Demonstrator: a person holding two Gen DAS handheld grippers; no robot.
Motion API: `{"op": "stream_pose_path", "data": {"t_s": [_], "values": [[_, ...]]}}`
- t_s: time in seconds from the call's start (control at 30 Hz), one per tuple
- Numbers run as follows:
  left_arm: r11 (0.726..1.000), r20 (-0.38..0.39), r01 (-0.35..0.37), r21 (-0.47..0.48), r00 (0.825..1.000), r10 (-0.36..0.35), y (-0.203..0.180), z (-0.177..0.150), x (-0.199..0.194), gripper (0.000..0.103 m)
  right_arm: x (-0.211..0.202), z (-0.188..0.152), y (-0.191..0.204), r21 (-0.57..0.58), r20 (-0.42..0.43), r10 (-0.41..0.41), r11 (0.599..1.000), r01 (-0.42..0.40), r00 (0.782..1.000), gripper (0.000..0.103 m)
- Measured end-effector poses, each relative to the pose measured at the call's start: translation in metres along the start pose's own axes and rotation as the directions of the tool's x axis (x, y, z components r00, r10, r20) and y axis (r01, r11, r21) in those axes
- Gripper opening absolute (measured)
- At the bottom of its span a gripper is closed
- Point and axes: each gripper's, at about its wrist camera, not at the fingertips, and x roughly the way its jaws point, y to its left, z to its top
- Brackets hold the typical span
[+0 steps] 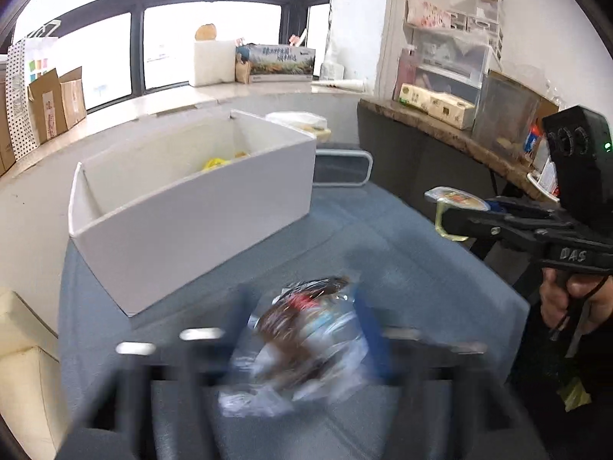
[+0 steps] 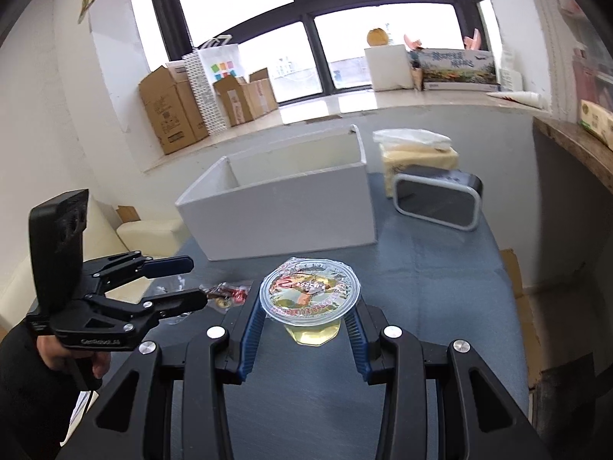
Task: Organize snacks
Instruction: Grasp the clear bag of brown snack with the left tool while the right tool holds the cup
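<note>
Between your right gripper's blue pads you clamped a jelly cup level, lid up, likely so it could drop straight into the white box. Your left gripper pinched a clear-wrapped snack (blurred) low over the blue tabletop. That box stood open-topped just ahead, its near rim the edge to clear.
</note>
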Motion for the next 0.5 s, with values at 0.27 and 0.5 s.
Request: {"op": "stream_pose_path", "data": {"t_s": [0.27,0.5], "values": [[0.999,-0.037,-0.037,0.031,0.999,0.038,0.007,-0.01,-0.004,0.017,0.004,0.004,0.019,-0.037,0.008,0.026,0.999,-0.026,1.0,0.043],[0.999,-0.081,-0.023,0.037,0.996,0.026,0.012,-0.028,0.022,0.103,0.004,-0.002,0.015,-0.027,-0.005,0.028,0.999,-0.028,1.0,0.043]]}}
